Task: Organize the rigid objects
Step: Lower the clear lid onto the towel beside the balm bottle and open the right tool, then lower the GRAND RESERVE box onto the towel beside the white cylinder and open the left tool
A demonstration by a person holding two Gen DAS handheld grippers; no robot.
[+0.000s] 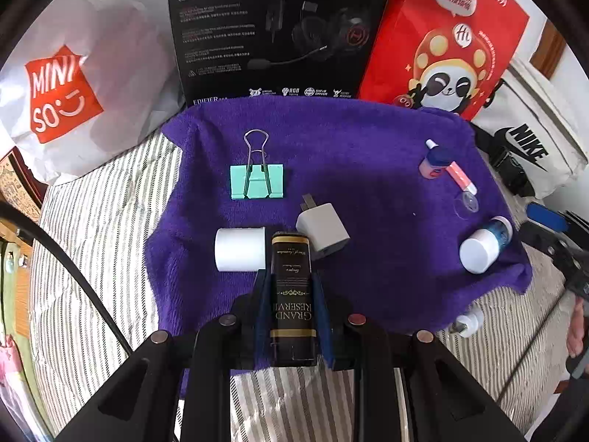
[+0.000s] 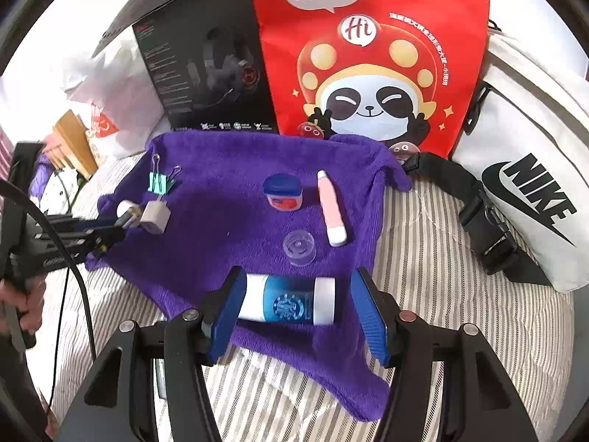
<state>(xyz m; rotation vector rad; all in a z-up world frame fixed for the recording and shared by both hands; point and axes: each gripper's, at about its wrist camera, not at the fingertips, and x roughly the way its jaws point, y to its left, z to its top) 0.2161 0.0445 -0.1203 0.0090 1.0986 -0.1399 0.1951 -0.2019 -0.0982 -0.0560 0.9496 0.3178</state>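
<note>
My left gripper [image 1: 292,287] is shut on a black "Grand Reserve" box [image 1: 292,294] held over the purple towel [image 1: 360,147]. Ahead of it lie a white roll [image 1: 239,248], a white charger [image 1: 324,234] and a green binder clip [image 1: 257,180]. My right gripper [image 2: 298,302] is open, its blue pads either side of a blue and white bottle [image 2: 291,302] lying on its side on the towel [image 2: 221,221]. Beyond it sit a clear cap [image 2: 299,247], a pink tube [image 2: 331,208] and a small blue jar [image 2: 282,192].
A black headset box [image 1: 268,29], a red panda bag [image 1: 452,37], a white Miniso bag [image 1: 66,88] and a white Nike bag [image 2: 533,191] stand around the towel's far side. The towel lies on a striped cover [image 2: 441,258]. A small white bottle [image 1: 465,324] lies off the towel.
</note>
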